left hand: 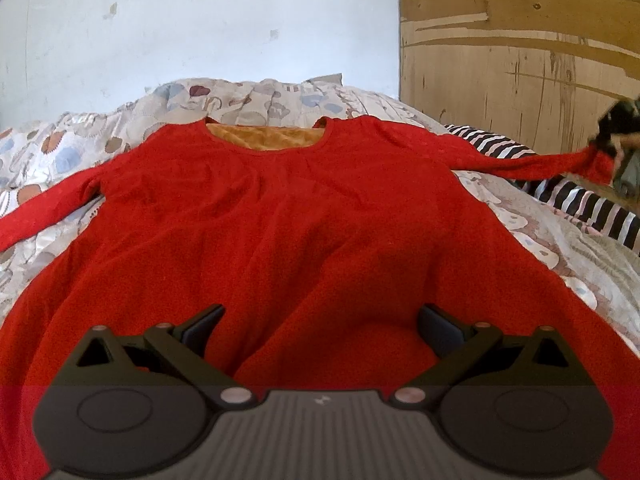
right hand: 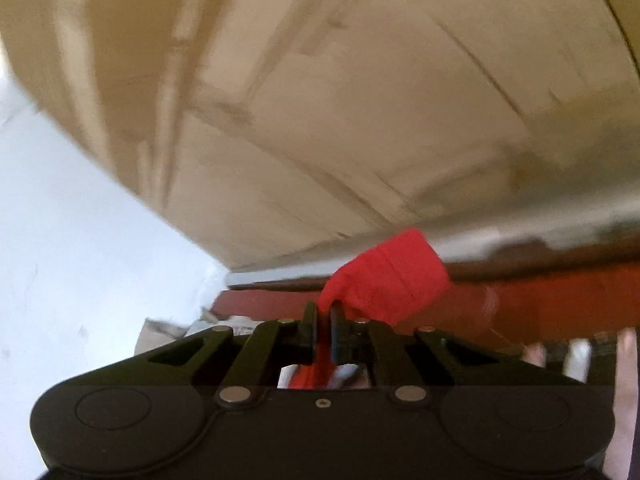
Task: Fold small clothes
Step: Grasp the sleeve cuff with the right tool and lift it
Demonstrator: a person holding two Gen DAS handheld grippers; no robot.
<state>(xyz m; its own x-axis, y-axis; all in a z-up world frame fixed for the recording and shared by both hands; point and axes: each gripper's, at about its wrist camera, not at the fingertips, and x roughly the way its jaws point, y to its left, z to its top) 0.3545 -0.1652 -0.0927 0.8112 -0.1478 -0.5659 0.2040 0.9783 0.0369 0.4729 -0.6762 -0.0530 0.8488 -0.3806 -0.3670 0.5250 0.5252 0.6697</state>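
The red long-sleeved top (left hand: pixel 304 216) lies front up, spread flat on a patterned quilt (left hand: pixel 248 98), its neckline at the far end showing an orange fleecy lining (left hand: pixel 266 134). The left gripper (left hand: pixel 320 330) hovers just over the hem with its jaws spread wide, nothing between them; whether the fingertips graze the cloth cannot be told. The right gripper (right hand: pixel 324 330) has its jaws pinched together on the cuff of the sleeve (right hand: pixel 384 280), red fabric squeezed between the pads and bunching out beyond them (this view is motion-blurred). From the left wrist camera that sleeve stretches out taut to the right, above a black-and-white striped cloth (left hand: pixel 576 200).
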